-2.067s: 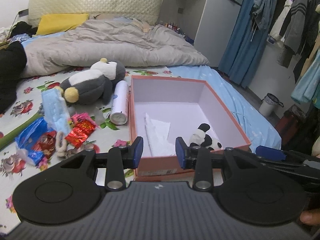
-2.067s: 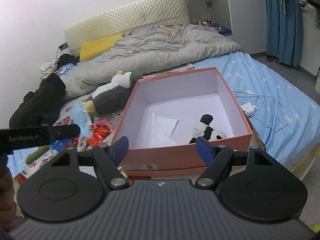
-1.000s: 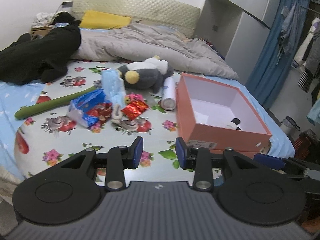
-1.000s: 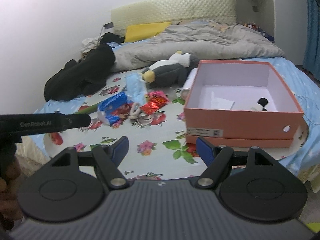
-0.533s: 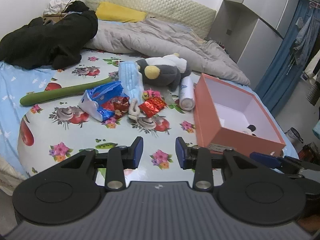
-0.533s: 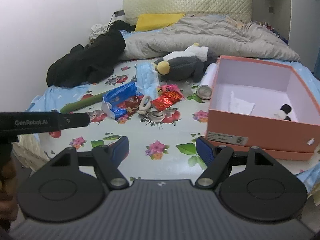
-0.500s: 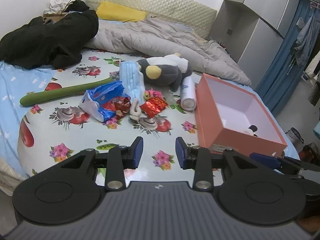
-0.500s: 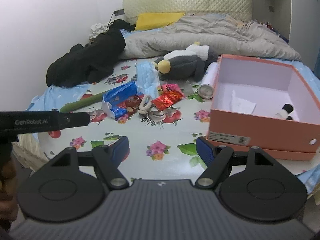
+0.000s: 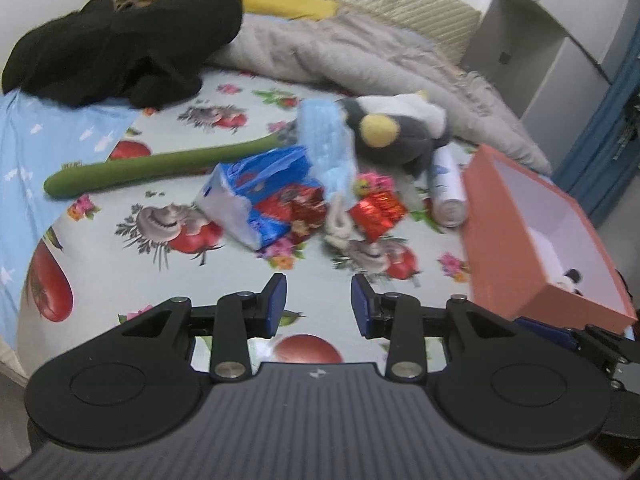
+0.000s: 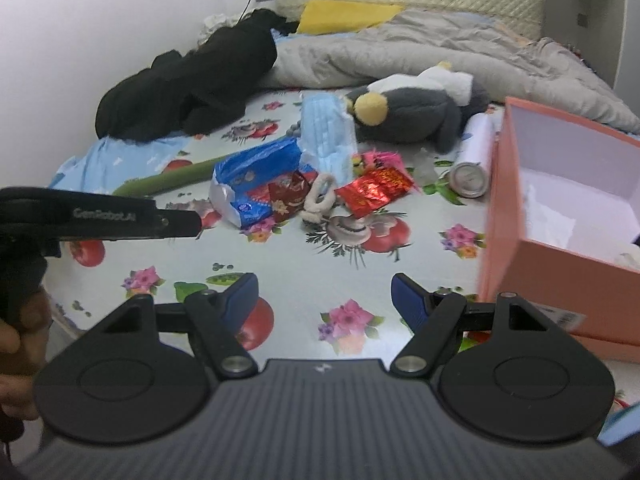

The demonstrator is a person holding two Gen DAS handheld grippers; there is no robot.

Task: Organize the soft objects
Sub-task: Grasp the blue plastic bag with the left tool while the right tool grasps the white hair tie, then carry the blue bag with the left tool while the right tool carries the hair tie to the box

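One salmon-pink box (image 10: 516, 216) is sitting open on the flowered sheet (image 10: 304, 276) at the right side of the bed. Inside it a small black-and-white plush (image 9: 570, 278) is lying in the near corner, and something pale, possibly paper (image 10: 538, 210), is resting on the white floor of the box; the blur makes it hard to say more.

Outside the box, one grey-and-white penguin plush (image 10: 416, 114) with a yellow beak is lying on its side, touching a stack of light-blue face masks (image 10: 326, 136). One white cylinder can (image 10: 474, 156) is lying between the penguin and the box wall. One blue snack bag (image 10: 256, 176), two red foil packets (image 10: 374, 192), one pink wrapper (image 10: 378, 160) and one cream hair tie (image 10: 320, 196) are clustering together beside the masks. One long green cucumber-shaped plush (image 9: 160, 166) is stretching away to the left. A black garment (image 10: 196, 80), a grey duvet (image 10: 432, 56) and one yellow pillow (image 10: 344, 16) are lying farther back.

The left gripper (image 9: 318, 306) is hovering over bare sheet with its jaws partly apart and nothing between them. The right gripper (image 10: 324, 300) is hovering likewise, its jaws standing wider and gripping nothing. The clutter is lying well ahead of both, and the box corner is standing just beside the right gripper's right finger (image 10: 412, 306).
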